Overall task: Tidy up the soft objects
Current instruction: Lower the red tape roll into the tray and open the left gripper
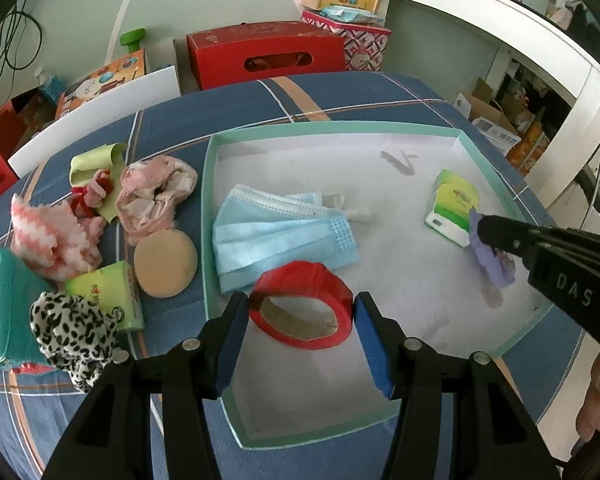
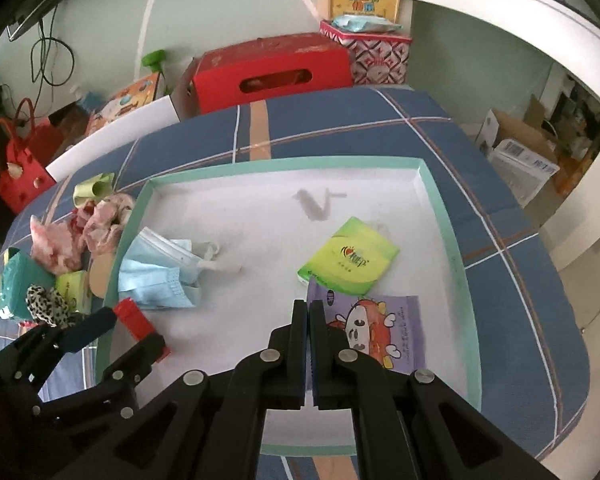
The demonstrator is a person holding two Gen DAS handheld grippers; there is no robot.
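Note:
A shallow white box with a teal rim (image 1: pixel 210 200) (image 2: pixel 440 208) lies on the blue plaid bed. In it are blue face masks (image 1: pixel 280 236) (image 2: pixel 156 276) and a green tissue pack (image 1: pixel 454 208) (image 2: pixel 350 256). My left gripper (image 1: pixel 300 316) is shut on a red tape roll (image 1: pixel 300 304) (image 2: pixel 134 320), held over the box's near left part. My right gripper (image 2: pixel 309 308) (image 1: pixel 480 236) is shut on the edge of a purple cartoon tissue pack (image 2: pixel 376 324) (image 1: pixel 490 260), low over the box's right side.
Left of the box lie a round beige sponge (image 1: pixel 166 262), a pink scrunchie (image 1: pixel 154 196), a pink-white cloth (image 1: pixel 52 236), a leopard scrunchie (image 1: pixel 74 328), a green tissue pack (image 1: pixel 104 292) and a teal pack (image 1: pixel 4 304). A red box (image 1: pixel 266 56) stands behind the bed.

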